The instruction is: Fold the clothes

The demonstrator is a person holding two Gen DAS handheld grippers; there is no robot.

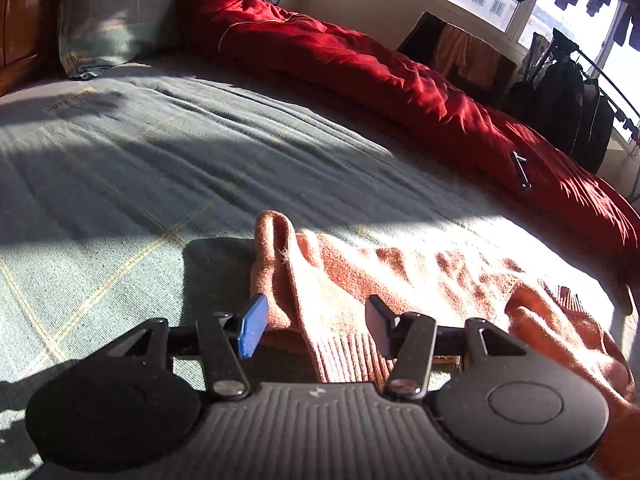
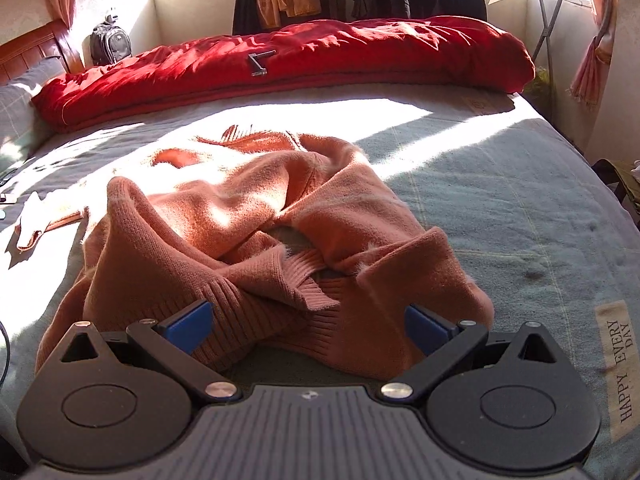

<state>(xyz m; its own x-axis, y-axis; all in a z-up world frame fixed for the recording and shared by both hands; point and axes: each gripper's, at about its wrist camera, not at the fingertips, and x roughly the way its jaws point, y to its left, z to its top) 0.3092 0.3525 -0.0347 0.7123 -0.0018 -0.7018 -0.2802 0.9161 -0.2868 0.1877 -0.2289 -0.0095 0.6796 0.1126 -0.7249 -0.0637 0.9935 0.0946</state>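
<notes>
Sweater sprawls crumpled on the bed; my left gripper has jaws spread around a ribbed sleeve cuff, my right gripper gapes wide over the hem.

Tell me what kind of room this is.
A bedroom, most likely in a home: a bed with a grey-green sheet, a red quilt along its far side, a pillow by the wooden headboard, and clothes drying by the window.
</notes>
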